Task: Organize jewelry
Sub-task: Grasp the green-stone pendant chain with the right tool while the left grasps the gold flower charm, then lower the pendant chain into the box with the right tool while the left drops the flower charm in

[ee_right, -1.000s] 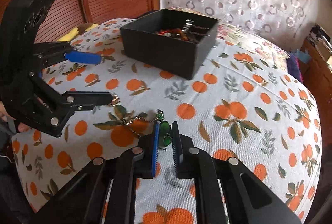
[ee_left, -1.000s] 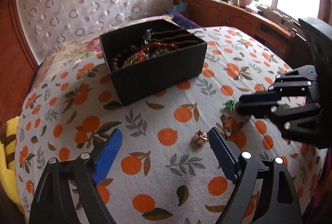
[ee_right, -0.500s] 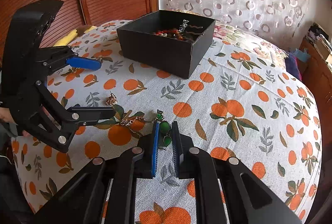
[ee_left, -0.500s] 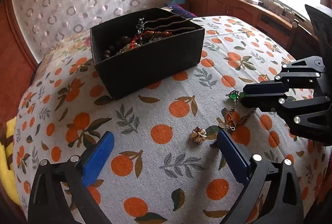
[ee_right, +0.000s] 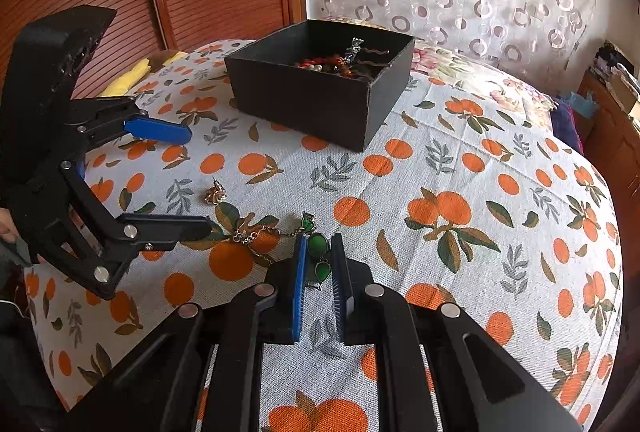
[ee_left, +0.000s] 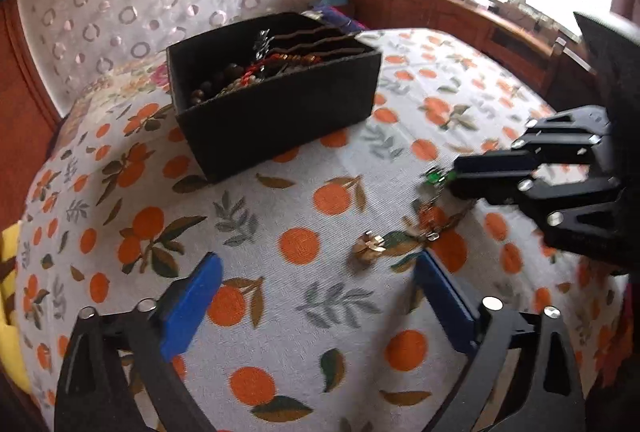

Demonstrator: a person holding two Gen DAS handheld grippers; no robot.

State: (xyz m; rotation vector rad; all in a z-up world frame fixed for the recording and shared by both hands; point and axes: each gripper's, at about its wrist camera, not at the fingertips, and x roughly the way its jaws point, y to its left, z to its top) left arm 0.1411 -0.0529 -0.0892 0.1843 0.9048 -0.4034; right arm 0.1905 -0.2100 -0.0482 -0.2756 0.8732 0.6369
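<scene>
- Two grippers are over the bed: the right gripper [ee_right: 317, 264] is nearly closed on the green necklace [ee_right: 318, 246], its chain on the cloth.
- Left gripper [ee_left: 316, 296] is wide open, holding nothing, near the gold earring [ee_left: 368, 246].
- Black box [ee_right: 320, 100] stands toward the bed's far edge.

Both wrist views low over tablecloth [ee_left: 280, 296], sharing black box [ee_right: 320, 104].

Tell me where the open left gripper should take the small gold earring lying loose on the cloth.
Grip the gold earring across its flower-shaped head, coming down from above with the left gripper. Its post sticks up and looks too thin to pinch, and the wide-open jaws already sit on either side of it.
</scene>
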